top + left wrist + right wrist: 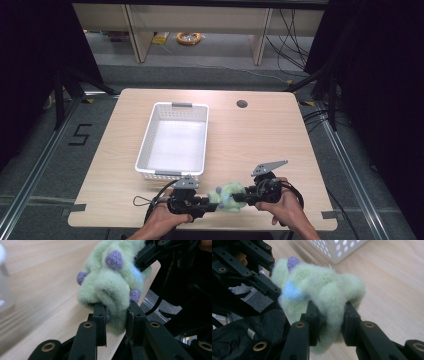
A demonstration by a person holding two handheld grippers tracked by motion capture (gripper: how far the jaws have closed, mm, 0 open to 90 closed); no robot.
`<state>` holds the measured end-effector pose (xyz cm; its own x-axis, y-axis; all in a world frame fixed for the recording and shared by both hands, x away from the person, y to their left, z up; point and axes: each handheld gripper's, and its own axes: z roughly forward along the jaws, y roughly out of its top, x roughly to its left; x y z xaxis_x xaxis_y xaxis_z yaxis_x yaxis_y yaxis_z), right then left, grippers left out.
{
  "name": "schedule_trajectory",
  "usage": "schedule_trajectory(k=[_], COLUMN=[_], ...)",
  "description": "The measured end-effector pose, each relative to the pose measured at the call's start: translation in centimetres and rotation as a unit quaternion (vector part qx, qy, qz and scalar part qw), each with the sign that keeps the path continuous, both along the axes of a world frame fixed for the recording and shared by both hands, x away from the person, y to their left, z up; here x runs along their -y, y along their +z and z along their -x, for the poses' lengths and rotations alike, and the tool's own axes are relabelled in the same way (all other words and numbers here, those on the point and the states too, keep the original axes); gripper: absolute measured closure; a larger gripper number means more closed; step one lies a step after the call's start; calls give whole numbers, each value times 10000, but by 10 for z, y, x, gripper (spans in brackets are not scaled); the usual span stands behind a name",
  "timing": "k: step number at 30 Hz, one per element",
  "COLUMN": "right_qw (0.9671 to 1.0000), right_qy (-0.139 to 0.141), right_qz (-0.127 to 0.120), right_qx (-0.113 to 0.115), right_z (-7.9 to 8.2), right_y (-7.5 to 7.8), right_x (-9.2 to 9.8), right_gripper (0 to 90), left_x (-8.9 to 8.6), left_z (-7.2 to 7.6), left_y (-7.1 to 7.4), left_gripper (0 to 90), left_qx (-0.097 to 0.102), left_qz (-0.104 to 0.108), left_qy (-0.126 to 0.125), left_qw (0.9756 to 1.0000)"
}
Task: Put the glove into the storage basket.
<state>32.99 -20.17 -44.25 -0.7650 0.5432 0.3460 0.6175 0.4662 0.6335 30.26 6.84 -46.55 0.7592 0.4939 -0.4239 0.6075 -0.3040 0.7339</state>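
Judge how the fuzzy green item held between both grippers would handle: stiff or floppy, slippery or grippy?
The green fuzzy item probably handles soft and floppy: it bunches and folds where the left gripper and right gripper pinch it. Its fleecy surface likely grips rather than slips. It looks light, sagging little between them.

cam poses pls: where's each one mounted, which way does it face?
High view: above the person's side, looking forward-down at the table; forearms, both tongs.
Left gripper view: on left tongs, facing the fuzzy pale-green fabric toy with purple bumps.
Right gripper view: on right tongs, facing it oppositely.
Shared: toy, white perforated plastic basket.
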Motion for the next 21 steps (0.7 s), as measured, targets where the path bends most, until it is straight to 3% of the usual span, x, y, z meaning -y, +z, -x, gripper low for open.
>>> schedule_trajectory(k=[8, 16, 19, 21], right_qw=[9998, 9995, 9988, 9993], right_qy=[105, 165, 286, 221], right_qz=[-62, -10, -146, -120], right_qx=[143, 265, 376, 277], right_z=[-10, -24, -33, -36], right_y=[27, 53, 59, 65], right_x=[-16, -30, -34, -36], right_gripper=[722, 722, 721, 722], left_x=[-18, -32, -36, -39], left_z=[-8, -20, -25, -29], left_y=[27, 49, 56, 61], left_gripper=[724, 723, 723, 723], left_qx=[82, 245, 244, 229], left_qz=[8, -155, -85, -52], left_qy=[98, 129, 190, 177], left_qw=[9999, 9995, 9995, 9996])
